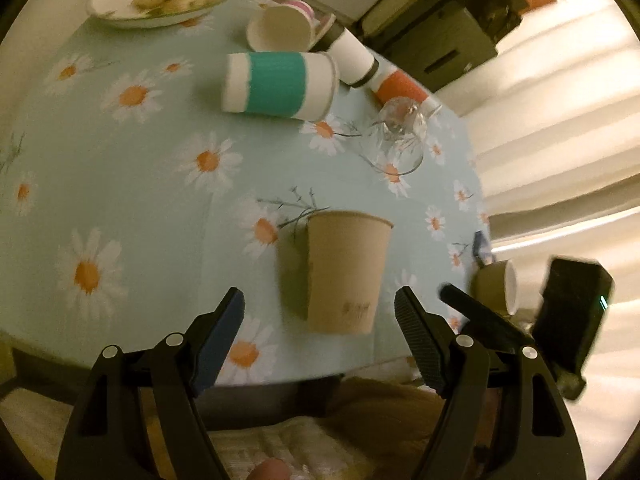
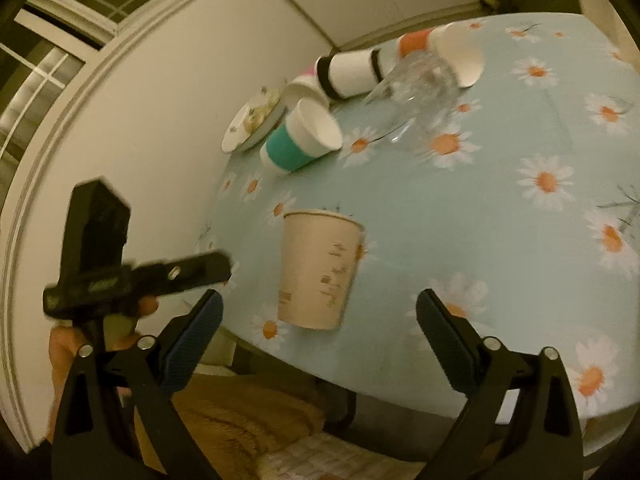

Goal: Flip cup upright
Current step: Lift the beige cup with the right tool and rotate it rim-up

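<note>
Brown cup (image 1: pixel 346 272) upright on counter (image 1: pixel 160 184); left claw (image 1: pixel 320 316) and right claw (image 2: pixel 320 320) both spread, empty.

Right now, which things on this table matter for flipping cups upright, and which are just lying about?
For the job: brown paper cup, already upright; teal-banded cup, lying on its side; left hand-held gripper and right hand-held gripper, both open.

Lying about: plate of food; daisy tablecloth.
</note>
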The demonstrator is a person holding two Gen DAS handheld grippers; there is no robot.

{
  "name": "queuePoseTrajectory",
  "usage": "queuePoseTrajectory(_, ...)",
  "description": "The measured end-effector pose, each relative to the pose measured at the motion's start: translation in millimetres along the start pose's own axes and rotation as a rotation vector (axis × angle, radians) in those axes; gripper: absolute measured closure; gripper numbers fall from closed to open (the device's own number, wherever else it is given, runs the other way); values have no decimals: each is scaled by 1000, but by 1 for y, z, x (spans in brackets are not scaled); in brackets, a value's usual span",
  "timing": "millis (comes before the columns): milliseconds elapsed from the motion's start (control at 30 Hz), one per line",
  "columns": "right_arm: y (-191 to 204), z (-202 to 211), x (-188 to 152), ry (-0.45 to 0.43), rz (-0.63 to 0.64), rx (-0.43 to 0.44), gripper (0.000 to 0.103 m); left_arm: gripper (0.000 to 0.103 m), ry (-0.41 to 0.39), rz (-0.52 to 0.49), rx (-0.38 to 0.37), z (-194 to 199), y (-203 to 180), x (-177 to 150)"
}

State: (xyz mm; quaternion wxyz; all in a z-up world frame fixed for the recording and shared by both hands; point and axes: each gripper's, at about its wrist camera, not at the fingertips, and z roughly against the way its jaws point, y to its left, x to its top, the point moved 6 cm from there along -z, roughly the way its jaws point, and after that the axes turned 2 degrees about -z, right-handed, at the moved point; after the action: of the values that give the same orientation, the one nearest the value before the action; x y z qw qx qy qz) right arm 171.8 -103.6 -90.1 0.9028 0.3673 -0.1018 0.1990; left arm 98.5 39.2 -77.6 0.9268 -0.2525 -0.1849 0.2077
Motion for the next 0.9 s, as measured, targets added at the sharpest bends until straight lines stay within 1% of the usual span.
queuePoseTrajectory(100, 4, -17, 7, 50, -24, 12, 12, 27, -49, 23, -36, 10, 12, -14)
queuePoseTrajectory(167, 5, -29, 10, 88, -23, -8, 16, 27, -71, 33, -56, 13, 19, -25)
queuePoseTrajectory(200, 5, -36, 11, 107, -21, -27, 16, 27, -79, 42, -84, 15, 21, -30)
queuePoseTrajectory(233, 5, -43, 12, 132, -21, -55, 18, 27, -85, 47, -99, 15, 22, -33)
queuePoseTrajectory(300, 4, -52, 13, 162, -22, -76, 21, 27, -100, 52, -119, 15, 24, -38)
queuePoseTrajectory(400, 2, -65, 15, 201, -30, -99, 22, 27, -114, 39, -134, 13, 25, -44)
queuePoseTrajectory(533, -1, -78, 16, 250, -45, -119, 28, 27, -120, 36, -161, 12, 29, -50)
queuePoseTrajectory(700, -2, -89, 15, 281, -48, -141, 37, 27, -108, 42, -176, 8, 35, -52)
queuePoseTrajectory(733, -1, -89, 14, 287, -48, -142, 41, 27, -105, 45, -182, 8, 37, -53)
queuePoseTrajectory(767, -1, -90, 13, 292, -46, -147, 43, 27, -105, 48, -183, 7, 38, -53)
queuePoseTrajectory(900, 3, -86, 16, 276, -42, -151, 44, 27, -112, 55, -192, 8, 41, -52)
